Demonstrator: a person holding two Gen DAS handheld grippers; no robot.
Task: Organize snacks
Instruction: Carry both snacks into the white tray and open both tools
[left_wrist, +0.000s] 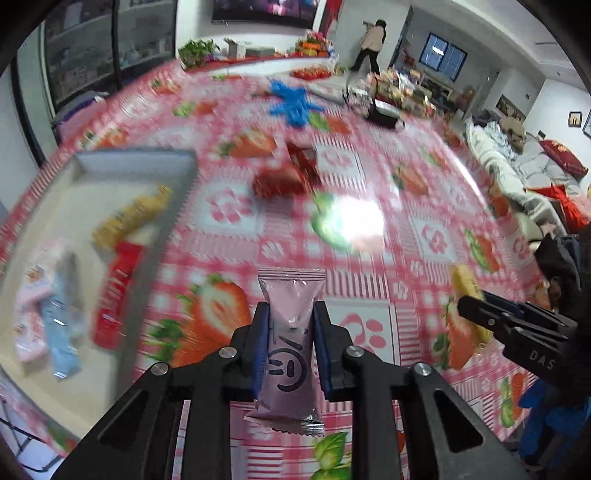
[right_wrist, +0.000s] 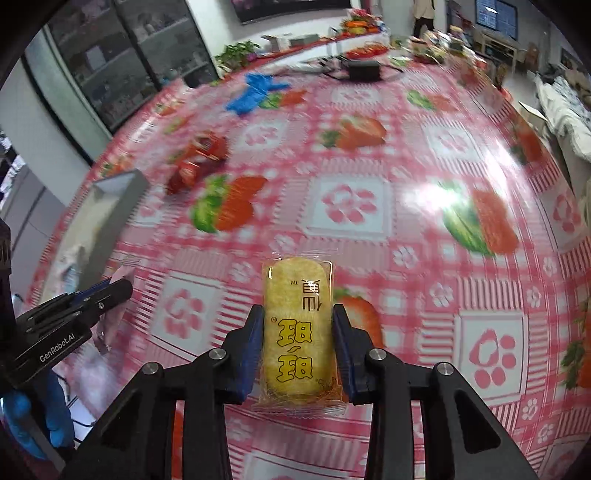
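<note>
My left gripper (left_wrist: 290, 308) is shut on a pink snack packet (left_wrist: 291, 339) with a dark smiley print, held upright above the strawberry-print tablecloth (left_wrist: 369, 184). My right gripper (right_wrist: 298, 312) is shut on a clear packet holding a yellow rice cracker (right_wrist: 297, 332). Each gripper shows in the other's view: the right gripper (left_wrist: 476, 306) at the right edge, the left gripper (right_wrist: 118, 290) at the lower left. A grey-rimmed tray (left_wrist: 147, 157) at left holds yellow (left_wrist: 129, 218), red (left_wrist: 114, 291), blue (left_wrist: 61, 332) and pink packets. Two red snack packets (left_wrist: 284, 177) lie loose mid-table.
A blue glove-like item (left_wrist: 291, 103) and a black device with cables (left_wrist: 382, 114) lie at the far side of the table. A person (left_wrist: 373, 44) walks in the background. A sofa (left_wrist: 535, 166) stands to the right, glass cabinets (left_wrist: 85, 55) to the left. Both views are motion-blurred.
</note>
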